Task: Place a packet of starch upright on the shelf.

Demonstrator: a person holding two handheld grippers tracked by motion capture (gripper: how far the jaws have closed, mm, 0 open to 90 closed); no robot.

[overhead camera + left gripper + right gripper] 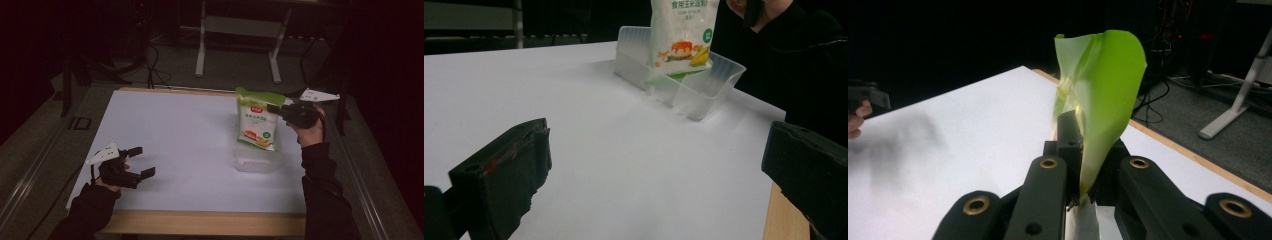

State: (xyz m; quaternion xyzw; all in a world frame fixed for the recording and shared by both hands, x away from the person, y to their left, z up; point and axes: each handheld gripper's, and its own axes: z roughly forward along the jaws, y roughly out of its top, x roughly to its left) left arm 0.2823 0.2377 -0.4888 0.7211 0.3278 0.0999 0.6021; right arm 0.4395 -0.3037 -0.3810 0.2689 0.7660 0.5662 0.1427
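Observation:
A white food bag with a green top (258, 120) hangs upright over a clear plastic bin (260, 162) on the right of the white table (175, 140). Its lower end reaches into the bin (704, 85), as the bag (681, 35) shows in the left gripper view. My right gripper (272, 107) is shut on the bag's upper right edge; the green top (1108, 85) rises from between its closed jaws. My left gripper (141, 161) rests near the table's front left corner, open, with nothing between its fingers (504, 175).
The table's wooden front edge (200, 222) runs along the near side. Beyond the far edge stand a metal frame's legs (201, 50) and loose cables (152, 65) on the dark floor. A broad bare stretch of table lies between the two grippers.

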